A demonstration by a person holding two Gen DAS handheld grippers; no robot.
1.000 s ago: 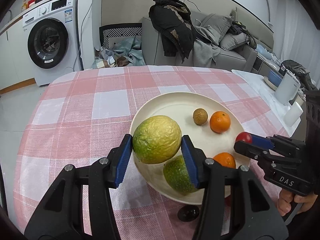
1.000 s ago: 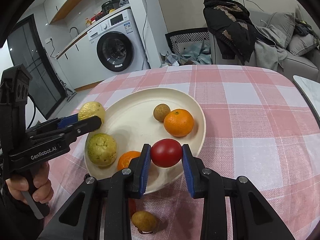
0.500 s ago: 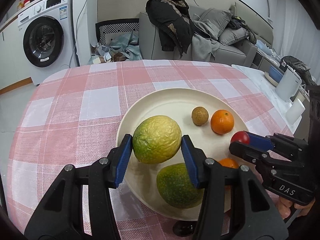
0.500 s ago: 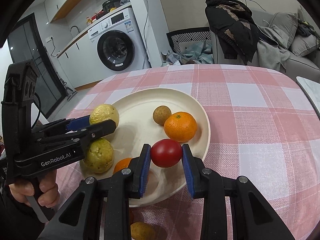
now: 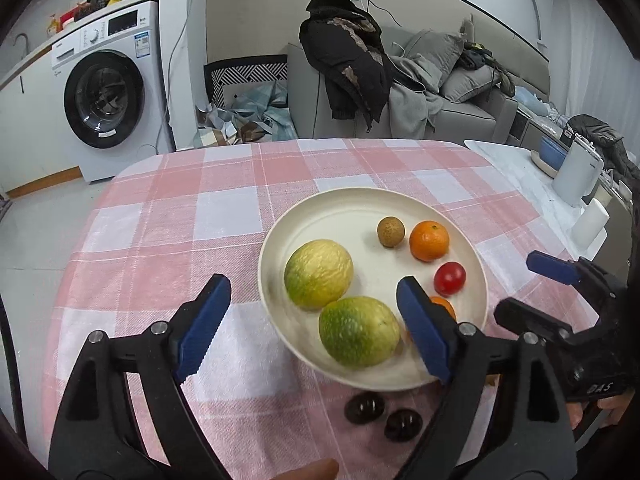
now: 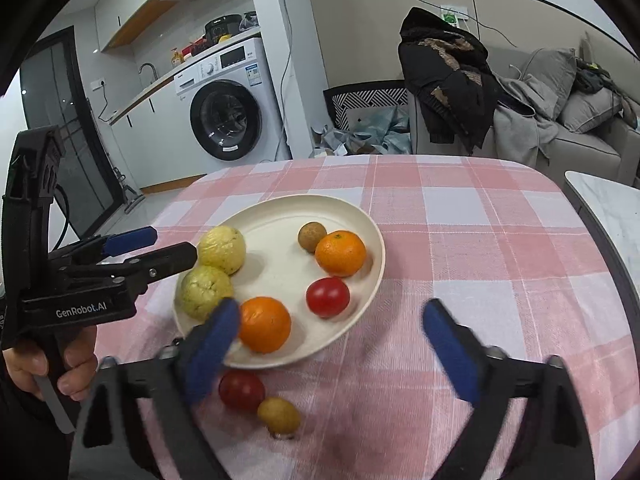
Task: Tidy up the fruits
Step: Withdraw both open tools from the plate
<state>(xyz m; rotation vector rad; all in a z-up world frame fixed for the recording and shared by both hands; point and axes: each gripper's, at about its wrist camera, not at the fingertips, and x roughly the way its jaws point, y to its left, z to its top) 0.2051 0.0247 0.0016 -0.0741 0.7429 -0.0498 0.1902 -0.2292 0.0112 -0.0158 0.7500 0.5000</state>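
A cream plate point(image 5: 360, 204) point(image 6: 280, 208) sits on the pink checked tablecloth. On it lie two yellow-green fruits point(image 5: 319, 273) point(image 5: 358, 331), two oranges point(image 6: 341, 253) point(image 6: 265, 324), a red tomato point(image 6: 328, 297) point(image 5: 450, 278) and a small brown fruit point(image 6: 312, 236). My left gripper point(image 5: 316, 328) is open and empty, just short of the plate's near rim. My right gripper point(image 6: 336, 344) is open and empty, near the plate's right rim. It shows from the side in the left wrist view point(image 5: 536, 292). Off the plate, a second tomato point(image 6: 241, 391) and a small yellowish fruit point(image 6: 279, 415) lie on the cloth.
Two dark round fruits point(image 5: 365, 409) point(image 5: 403, 424) lie on the cloth in front of the plate. A white side table point(image 5: 520, 168) with a white kettle point(image 5: 576, 176) stands at the right. A washing machine point(image 5: 108, 92) and a sofa point(image 5: 432, 92) stand beyond the table.
Both grippers opened and drew back. The left one let the yellow-green fruit down onto the plate; the right one let the red tomato down onto the plate.
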